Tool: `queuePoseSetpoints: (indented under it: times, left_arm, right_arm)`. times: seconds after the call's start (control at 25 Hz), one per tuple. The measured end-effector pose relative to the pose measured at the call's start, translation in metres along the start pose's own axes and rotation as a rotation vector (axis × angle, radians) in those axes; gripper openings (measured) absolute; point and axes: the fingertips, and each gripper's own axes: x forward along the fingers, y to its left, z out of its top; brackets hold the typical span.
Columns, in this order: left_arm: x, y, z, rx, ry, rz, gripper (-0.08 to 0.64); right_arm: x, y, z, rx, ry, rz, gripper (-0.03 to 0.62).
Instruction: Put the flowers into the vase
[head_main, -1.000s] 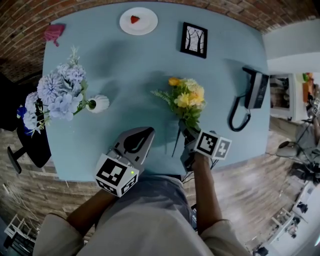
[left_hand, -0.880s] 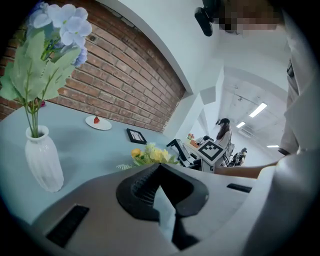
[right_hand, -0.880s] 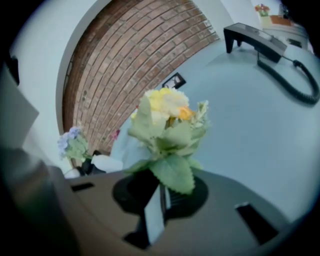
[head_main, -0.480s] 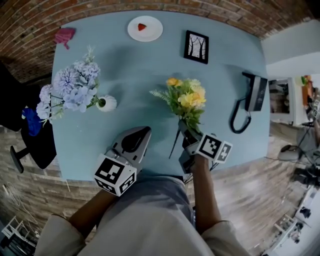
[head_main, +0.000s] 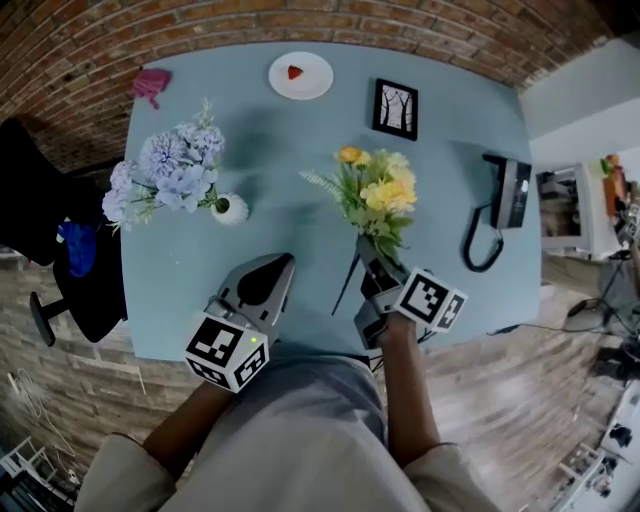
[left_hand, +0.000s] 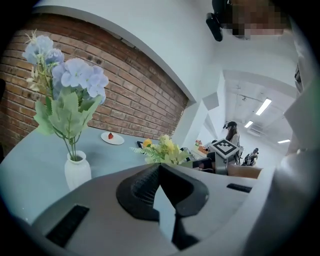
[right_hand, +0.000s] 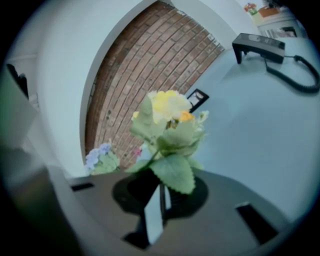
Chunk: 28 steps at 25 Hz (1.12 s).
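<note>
A white vase (head_main: 230, 209) stands at the table's left and holds blue flowers (head_main: 165, 175). It also shows in the left gripper view as the vase (left_hand: 77, 170) under the blue flowers (left_hand: 70, 85). My right gripper (head_main: 375, 262) is shut on the stems of a yellow flower bunch (head_main: 378, 195), and one dark stem (head_main: 345, 285) hangs out below it. In the right gripper view the yellow bunch (right_hand: 167, 125) rises straight out of the right gripper (right_hand: 161, 187). My left gripper (head_main: 262, 280) is shut and empty, near the table's front edge, right of the vase.
On the blue table (head_main: 290, 150) a white plate (head_main: 300, 75) with a strawberry and a framed picture (head_main: 395, 108) sit at the back. A corded phone (head_main: 510, 195) lies at the right, a pink object (head_main: 150, 83) at the back left. A black chair (head_main: 40, 200) stands beside the table.
The right gripper has lifted a little with the yellow bunch in it. The left gripper has edged forward. The table's objects have slid rightward in the head view.
</note>
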Motion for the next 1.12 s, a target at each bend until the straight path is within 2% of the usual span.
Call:
queuePoseSetpoints:
  times: [0.28, 0.56, 0.96, 1.12]
  left_arm:
    - [-0.017, 0.001, 0.013, 0.012, -0.039, 0.031, 0.012]
    - [-0.023, -0.007, 0.028, -0.005, -0.073, 0.062, 0.012]
    - [-0.025, -0.015, 0.039, 0.008, -0.120, 0.188, 0.012]
    - [-0.037, -0.012, 0.036, 0.005, -0.118, 0.180, 0.012]
  right_arm:
    - [-0.008, 0.020, 0.000, -0.003, -0.034, 0.044, 0.049]
    - [-0.018, 0.041, 0.007, -0.055, -0.047, 0.058, 0.049]
    - [-0.016, 0.078, 0.018, -0.155, -0.038, 0.154, 0.049]
    - [-0.009, 0.094, 0.016, -0.167, -0.056, 0.163, 0.049]
